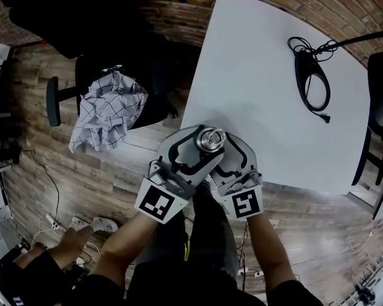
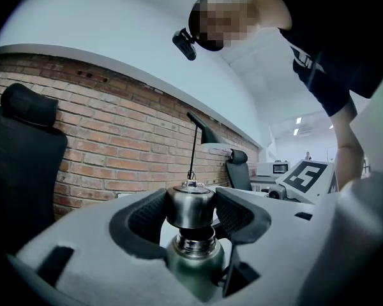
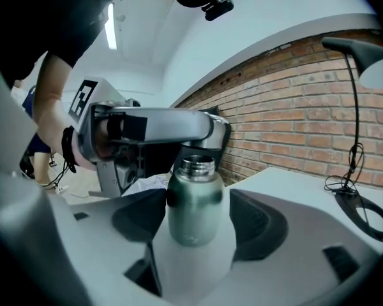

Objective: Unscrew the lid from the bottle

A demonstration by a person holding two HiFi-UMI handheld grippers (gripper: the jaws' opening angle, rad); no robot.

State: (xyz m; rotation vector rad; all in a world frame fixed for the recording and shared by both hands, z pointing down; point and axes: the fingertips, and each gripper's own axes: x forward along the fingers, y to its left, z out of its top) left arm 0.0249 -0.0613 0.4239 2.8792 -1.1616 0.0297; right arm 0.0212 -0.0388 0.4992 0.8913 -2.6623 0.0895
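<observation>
Materials first. The bottle (image 3: 193, 203) is a stubby metal flask with a dull, brushed grey-green body, rounded shoulders and a shiny threaded steel neck. The lid (image 2: 190, 208) is a short steel cylinder with a flat top and a small fitting in the middle.

The left gripper (image 2: 190, 217) is clenched on the lid, with its black textured pads pressed on either side. The lid sits just above the neck, so the threads are bare. I can't tell whether it touches the rim.

The right gripper (image 3: 195, 212) has its jaws closed around the bottle's body, and the pad tips are against its sides. Both grippers have smooth, pale grey plastic shells with curved fingers.

From the head view, the bottle is at the near edge of a plain white table (image 1: 262, 75), right between the two grippers. At the far end of the table is a black desk lamp (image 1: 311, 75) with a loop-shaped base and a tangle of cord.

The mouth of the bottle looks open in the right gripper view, but what's inside can't be seen.

Around it there's a red brick wall (image 2: 115, 145), a wood plank floor (image 1: 102, 171) and a crumpled checked cloth (image 1: 108, 107) on a dark chair.
</observation>
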